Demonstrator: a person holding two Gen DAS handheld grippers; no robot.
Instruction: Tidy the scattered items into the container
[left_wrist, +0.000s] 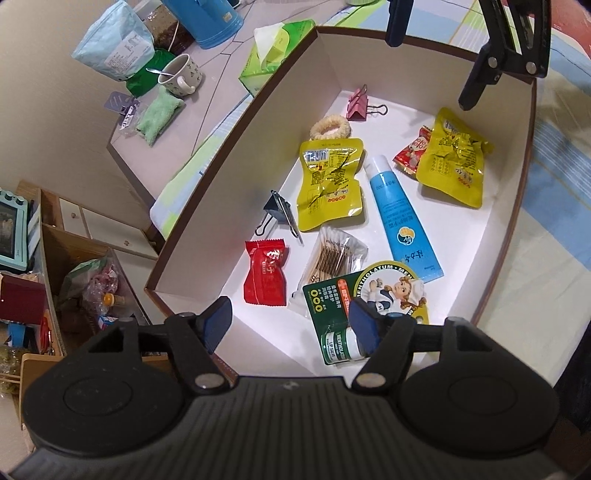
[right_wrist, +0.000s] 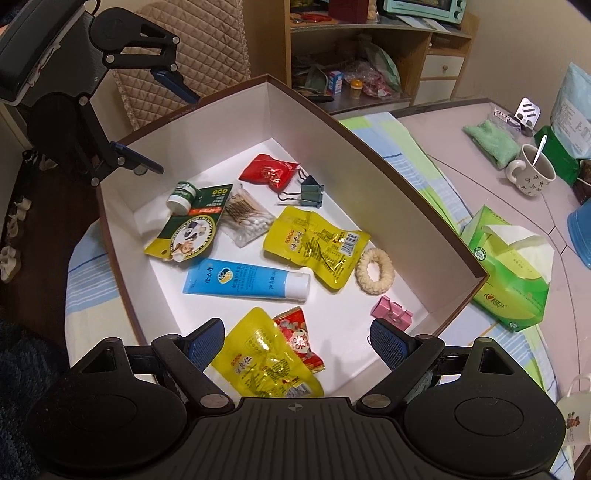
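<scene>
- The left hand-held gripper (left_wrist: 291, 321) hovered over one short end of the box (left_wrist: 229, 147) with its fingers spread wide and nothing between them.
- The right hand-held gripper (right_wrist: 297, 343) hung over the opposite short end of the box, likewise released and empty.
- Just under the left hand-held gripper, inside the box, lay the lip balm card (left_wrist: 354, 299), its small green-and-white tube at the box's near wall.
- Beside the card, still within the box, sat a red candy packet (left_wrist: 265, 272) and a bag of cotton swabs (left_wrist: 334, 256), the bag's edge tucked under the card.
- Near the box's middle rested a blue tube (left_wrist: 400, 218), with a yellow snack pouch (left_wrist: 330, 182) on one side of it and a second yellow pouch (left_wrist: 452, 158) on the other.
- A red-and-white snack packet (left_wrist: 412, 149) lay partly under the second yellow pouch.
- A dark binder clip (left_wrist: 277, 214) stood close to the box's long wall.
- Toward the box's far end from the left hand-held gripper lay a cream hair tie (left_wrist: 330, 127) and a pink binder clip (left_wrist: 360, 105).
- Outside the box, on the bench (left_wrist: 218, 77), a green tissue pack (left_wrist: 277, 51) touched the long wall; a mug (left_wrist: 183, 75) with a spoon stood well apart from the box.
</scene>
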